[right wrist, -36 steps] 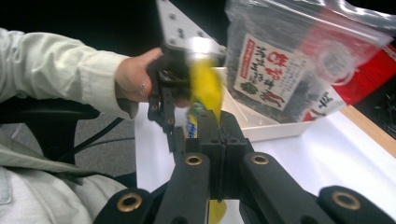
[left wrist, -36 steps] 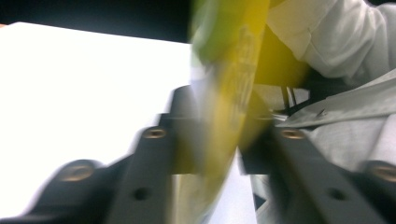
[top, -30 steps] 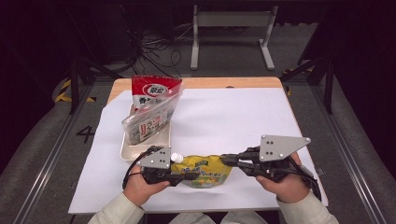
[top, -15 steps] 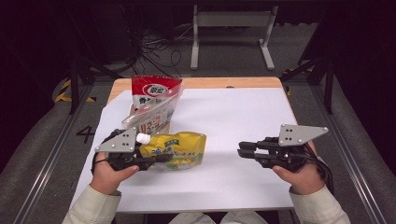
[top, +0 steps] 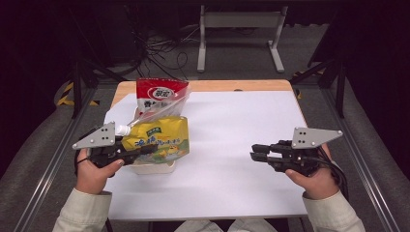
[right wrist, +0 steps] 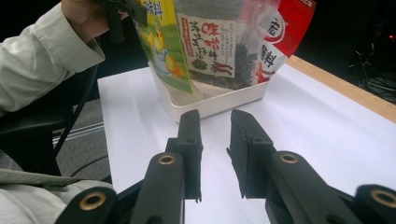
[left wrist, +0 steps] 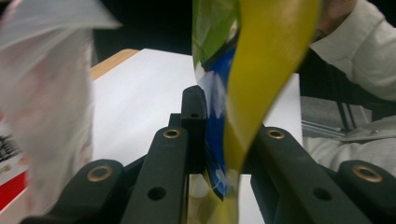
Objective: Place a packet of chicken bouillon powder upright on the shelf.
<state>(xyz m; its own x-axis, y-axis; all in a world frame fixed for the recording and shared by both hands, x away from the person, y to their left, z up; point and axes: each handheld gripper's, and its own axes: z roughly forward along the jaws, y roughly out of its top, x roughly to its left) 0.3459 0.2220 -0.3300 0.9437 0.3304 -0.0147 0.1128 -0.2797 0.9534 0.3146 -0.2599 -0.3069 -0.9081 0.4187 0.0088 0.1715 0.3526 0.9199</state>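
one yellow spouted pouch [top: 158, 140] pinched in left gripper [top: 140, 152], held over near end of one white tray [top: 153, 168]. two more packets in tray: red bag [top: 159, 92], clear seaweed bag [right wrist: 210, 42]. right gripper [top: 255, 152] jaws just opened, slightly apart, nothing between, over white table cover [top: 241, 125].

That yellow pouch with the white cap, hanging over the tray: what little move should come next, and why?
Probably lower it into the white tray and open the jaws. The left gripper is shut on the yellow pouch, which hangs above the tray in front of the red packet. The right gripper is open, holds nothing and rests apart on the white table cover.
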